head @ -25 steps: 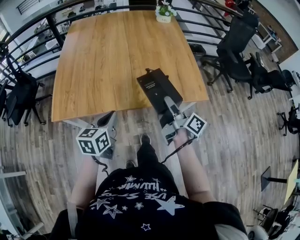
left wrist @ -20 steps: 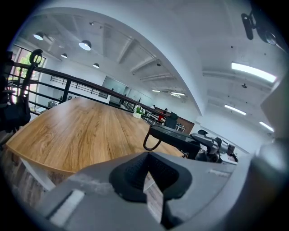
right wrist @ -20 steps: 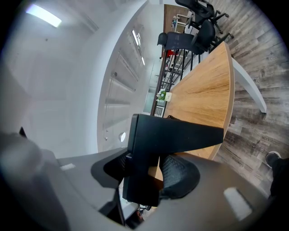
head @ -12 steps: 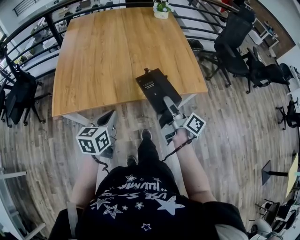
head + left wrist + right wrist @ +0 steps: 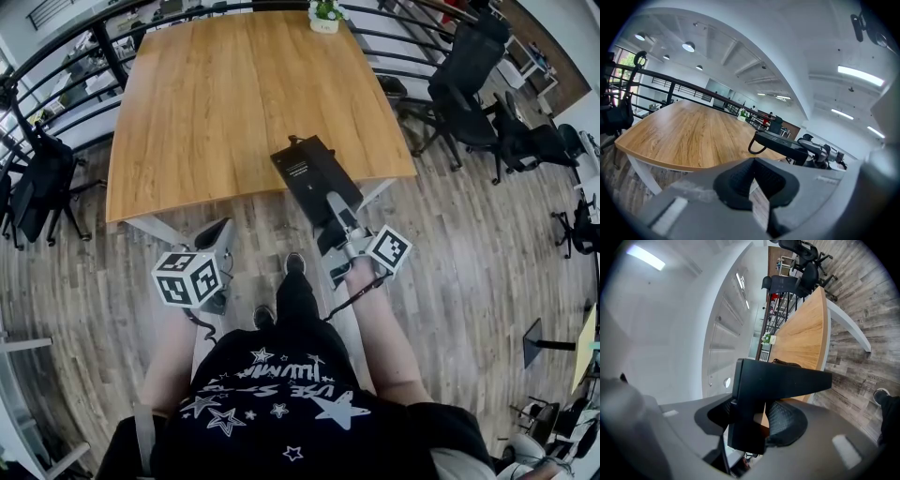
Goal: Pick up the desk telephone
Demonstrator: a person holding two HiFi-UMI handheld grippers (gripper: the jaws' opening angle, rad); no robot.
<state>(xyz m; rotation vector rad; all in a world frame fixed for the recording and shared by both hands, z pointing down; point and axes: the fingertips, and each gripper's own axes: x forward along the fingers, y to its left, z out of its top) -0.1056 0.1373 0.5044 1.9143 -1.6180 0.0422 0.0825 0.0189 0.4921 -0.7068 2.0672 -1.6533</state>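
1. Both grippers are drawing back from the counter (image 5: pixel 216 103) compared with a second earlier. The counter's near edge is sitting higher in the head view, and the desk telephone (image 5: pixel 305 169) is overlapping less of the wood.
2. Nearest the camera, the person's forearms are reaching forward above a plank floor (image 5: pixel 469 272), with one shoe (image 5: pixel 293 264) showing between them.
3. The left gripper (image 5: pixel 220 232) is hanging over the floor, just short of the counter's near edge. Its jaws are meeting at the tips and are carrying nothing.
4. The right gripper (image 5: pixel 334 201) is clamping the near end of the desk telephone, with one pad pressing on each side of the black body.
5. The desk telephone is riding in the air, clear of the wood. Its far end is projecting over the counter's near edge close to the right corner, and its near end is hanging over the floor. A pale label is showing on its upper face.
6. A dark cord (image 5: pixel 750 147) is looping down from the telephone's far end.
7. At the counter's far edge, a small potted plant (image 5: pixel 324 17) is standing.
8. Beyond the counter, a dark railing (image 5: pixel 56 58) is curving round it, and black office chairs (image 5: pixel 469 84) are standing to the right.
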